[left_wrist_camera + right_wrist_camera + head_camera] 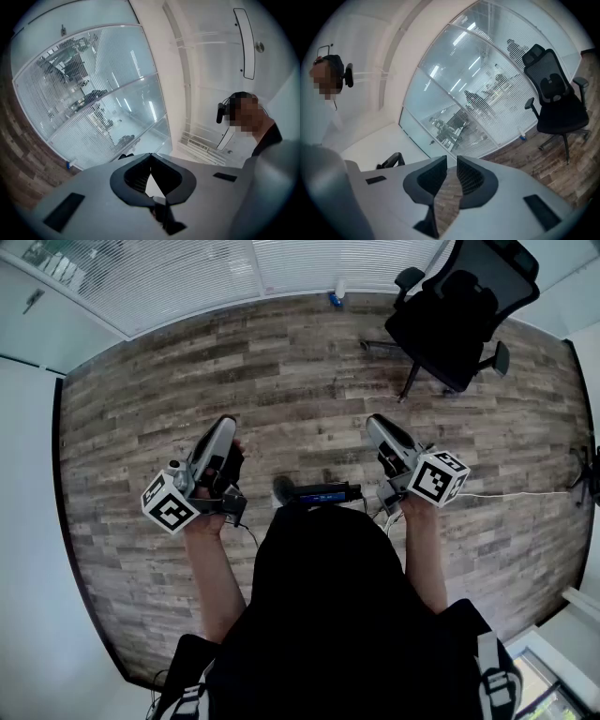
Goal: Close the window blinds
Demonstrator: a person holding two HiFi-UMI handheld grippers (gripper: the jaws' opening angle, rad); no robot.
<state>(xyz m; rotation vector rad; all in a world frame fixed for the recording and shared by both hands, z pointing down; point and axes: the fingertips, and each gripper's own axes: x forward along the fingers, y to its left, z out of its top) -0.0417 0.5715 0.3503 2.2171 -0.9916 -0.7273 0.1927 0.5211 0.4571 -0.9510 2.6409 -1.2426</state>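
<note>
Left gripper (150, 158) is riding closed on nothing and right gripper (451, 161) slightly parted and empty while we are standing well back from the window blinds (159, 277), so we are aiming to step closer before reaching out.

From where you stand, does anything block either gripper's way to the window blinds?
Nothing visible does. Open wood floor runs from the left gripper and right gripper to the blinds. The office chair stands off to the right, near the blinds, and a small blue-and-white object sits at their foot.
</note>
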